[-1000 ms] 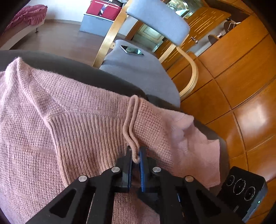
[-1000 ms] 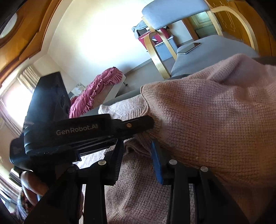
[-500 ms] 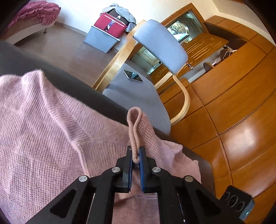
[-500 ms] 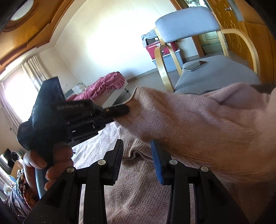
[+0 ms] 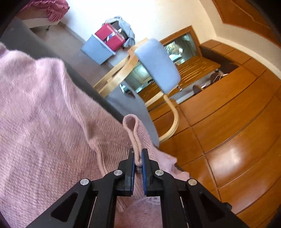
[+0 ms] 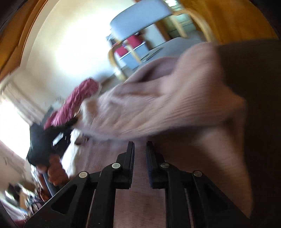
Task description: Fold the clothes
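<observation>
**Left clamped on sweater edge, right closing on nothing**

Jaws on the left gripper (image 5: 138, 158) are pinched tight on a rolled ribbed edge of the pink knit sweater (image 5: 45, 126); the edge stands up in a loop above the pads. Rest of the sweater drapes down and to the left over a dark grey surface (image 5: 84, 82).

Right gripper (image 6: 140, 150): jaws closing, narrow gap between them, no fabric between the pads. Sweater (image 6: 158, 108) lies flat under it, and a lifted fold stretches across the view above the fingertips. Right wrist view is heavily motion-blurred, so fine detail is lost.

In that view the left gripper (image 6: 70, 122) shows at left, black body held in a person's hand (image 6: 52, 173), its tip at the near end of the lifted fold.

Background, left wrist view: wooden armchair (image 5: 158, 70) with grey cushions just past the grey surface, wooden cabinets (image 5: 237, 131) at right, red and grey storage box (image 5: 105, 43) by the wall, pink ruffled bedding (image 5: 51, 7) top left.
</observation>
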`<state>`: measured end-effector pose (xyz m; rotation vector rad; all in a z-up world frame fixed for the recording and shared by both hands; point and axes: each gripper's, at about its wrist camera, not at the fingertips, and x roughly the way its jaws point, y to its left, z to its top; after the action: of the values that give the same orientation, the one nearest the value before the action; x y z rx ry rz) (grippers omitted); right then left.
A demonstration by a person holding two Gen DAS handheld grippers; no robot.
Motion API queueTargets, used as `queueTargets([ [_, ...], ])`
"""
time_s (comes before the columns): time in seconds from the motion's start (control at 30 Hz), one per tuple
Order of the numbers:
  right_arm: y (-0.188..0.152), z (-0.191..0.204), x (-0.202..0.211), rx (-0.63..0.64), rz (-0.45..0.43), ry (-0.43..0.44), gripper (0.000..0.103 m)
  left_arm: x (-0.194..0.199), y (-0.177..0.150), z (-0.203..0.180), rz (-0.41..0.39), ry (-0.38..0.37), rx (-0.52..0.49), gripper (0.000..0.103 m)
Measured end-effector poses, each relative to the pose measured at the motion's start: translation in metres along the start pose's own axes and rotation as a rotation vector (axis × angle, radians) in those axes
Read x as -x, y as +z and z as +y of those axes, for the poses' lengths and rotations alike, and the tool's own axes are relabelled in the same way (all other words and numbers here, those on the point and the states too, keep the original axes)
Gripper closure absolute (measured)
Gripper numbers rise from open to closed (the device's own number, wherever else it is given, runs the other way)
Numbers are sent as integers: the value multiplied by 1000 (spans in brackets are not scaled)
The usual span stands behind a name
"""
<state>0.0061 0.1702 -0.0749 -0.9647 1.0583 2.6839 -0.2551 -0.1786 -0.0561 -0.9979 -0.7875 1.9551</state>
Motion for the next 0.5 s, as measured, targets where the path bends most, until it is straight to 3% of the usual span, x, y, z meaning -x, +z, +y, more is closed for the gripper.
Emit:
queueTargets([
  [0.2, 9, -18, 9, -50, -57, -48, 88, 2, 1, 3, -14, -38, 8, 98],
  [0.5, 19, -47, 23, -151, -170, -103, 88, 30, 4, 12, -81, -157, 21, 98],
])
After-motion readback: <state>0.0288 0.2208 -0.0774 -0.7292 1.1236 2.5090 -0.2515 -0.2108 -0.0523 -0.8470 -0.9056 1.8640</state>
